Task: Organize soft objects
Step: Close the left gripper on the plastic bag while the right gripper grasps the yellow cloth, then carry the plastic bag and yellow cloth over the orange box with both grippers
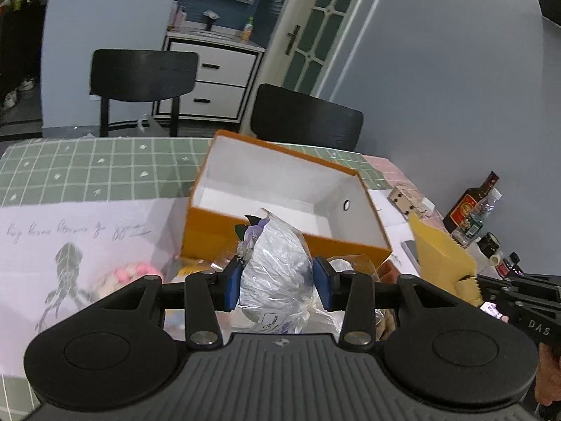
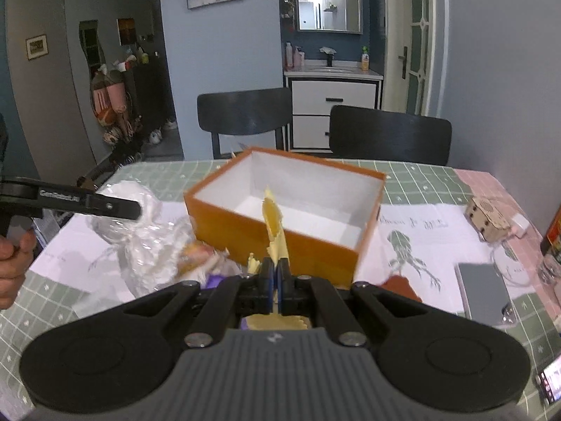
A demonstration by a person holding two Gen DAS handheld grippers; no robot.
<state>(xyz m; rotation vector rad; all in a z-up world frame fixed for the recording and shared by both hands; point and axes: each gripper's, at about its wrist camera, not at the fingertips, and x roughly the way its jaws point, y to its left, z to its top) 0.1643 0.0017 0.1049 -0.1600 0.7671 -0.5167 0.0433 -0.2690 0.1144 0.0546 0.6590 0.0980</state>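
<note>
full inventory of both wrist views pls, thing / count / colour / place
box: 1, orange outside, white inside, empty, open top, mid-table
plastic-wrapped item: 1, clear wrap, purple and white inside, between the left fingers
yellow cloth: 1, zigzag edge, pinched upright by the right gripper
soft items: several, pink and yellow, blurred, on the table in front of the box
paper sheets: white, sketched, under the box
tablecloth: 1, green grid
wooden block: 1, tan, right of the box
phone: 1, grey, right side
bottles: a few, dark and clear, right edge
chairs: 2, black, behind the table
cabinet: 1, white
left gripper: black, blue pads
hand: 1, left edge
</note>
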